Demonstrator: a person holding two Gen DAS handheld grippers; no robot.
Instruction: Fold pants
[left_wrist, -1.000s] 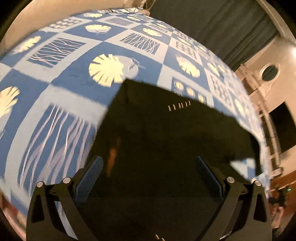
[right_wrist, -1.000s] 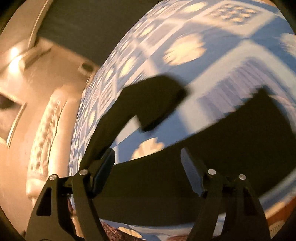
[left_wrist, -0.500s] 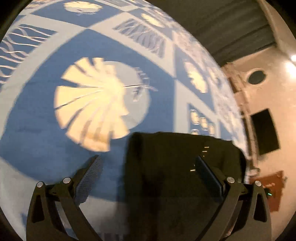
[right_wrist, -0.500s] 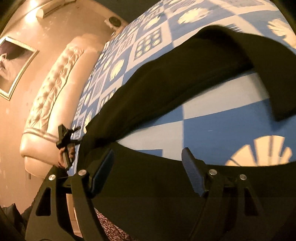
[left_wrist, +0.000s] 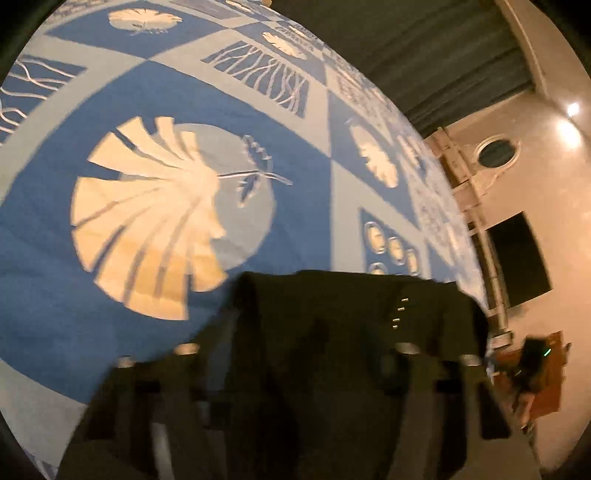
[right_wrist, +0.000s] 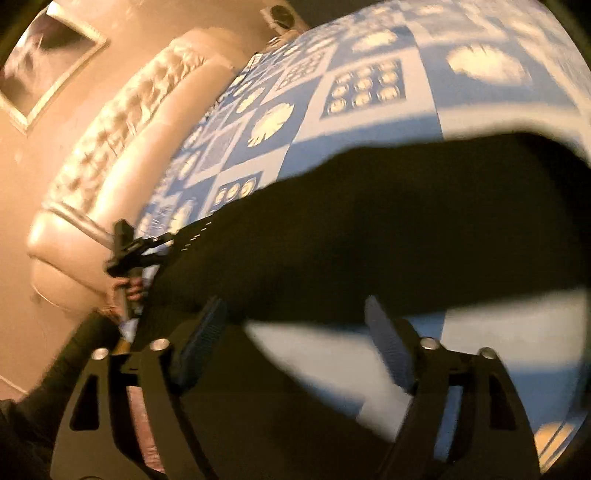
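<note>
Black pants (left_wrist: 351, 306) lie on a blue and white bedspread (left_wrist: 166, 221). One end of them, with small pale stitches (left_wrist: 399, 314), lies between the blurred fingers of my left gripper (left_wrist: 303, 354). Its jaws are closing with the cloth between them, and a gap still shows. In the right wrist view a long stretch of the pants (right_wrist: 406, 229) runs across the bed to the left gripper (right_wrist: 166, 242), which a hand (right_wrist: 129, 291) holds at the far end. My right gripper (right_wrist: 295, 325) hovers over the pants, its jaws opening and gripping nothing.
A cream tufted headboard (right_wrist: 110, 147) borders the bed on the left, with a framed picture (right_wrist: 48, 59) on the wall above. Dark curtains (left_wrist: 424, 55) hang beyond the bed, next to a wall with a round window (left_wrist: 495, 151) and a dark screen (left_wrist: 517, 258).
My left gripper moved up to the pants' end and its jaws narrowed around the cloth. My right gripper swung and rolled along the bed, and its jaws widened slightly.
</note>
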